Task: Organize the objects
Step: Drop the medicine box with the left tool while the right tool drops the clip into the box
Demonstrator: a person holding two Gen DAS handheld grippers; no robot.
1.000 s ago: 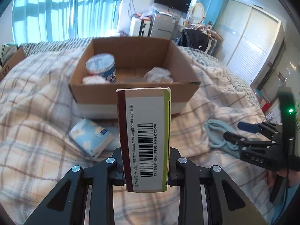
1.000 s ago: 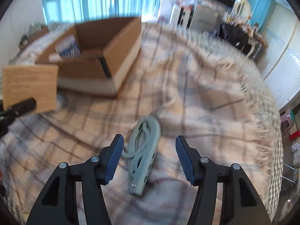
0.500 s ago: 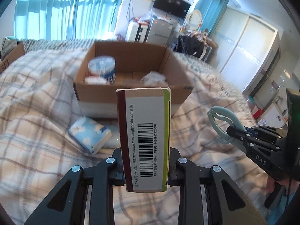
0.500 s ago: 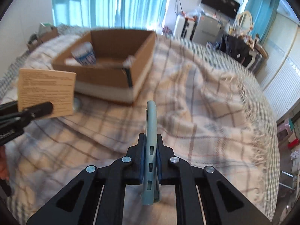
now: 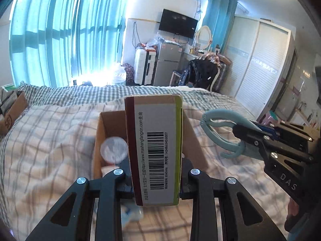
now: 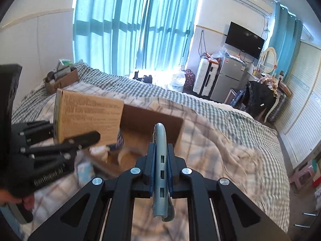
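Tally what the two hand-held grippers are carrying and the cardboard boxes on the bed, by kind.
Barcoded cartons, held in the left hand-held gripper: 1
Pale blue clips, held in the right hand-held gripper: 1
Open cardboard boxes on the bed: 2, the near one and a far one
Total: 4

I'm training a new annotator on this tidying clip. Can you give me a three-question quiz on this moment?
1. True or false: the left gripper is shut on the tall cardboard packet with a barcode.
2. What does the right gripper hold? A) a white tissue pack B) a pale blue plastic clip C) nothing
3. Fill in: the open brown cardboard box stands on a checked ____.

Key:
1. True; its fingers clamp both narrow sides.
2. B
3. Blanket
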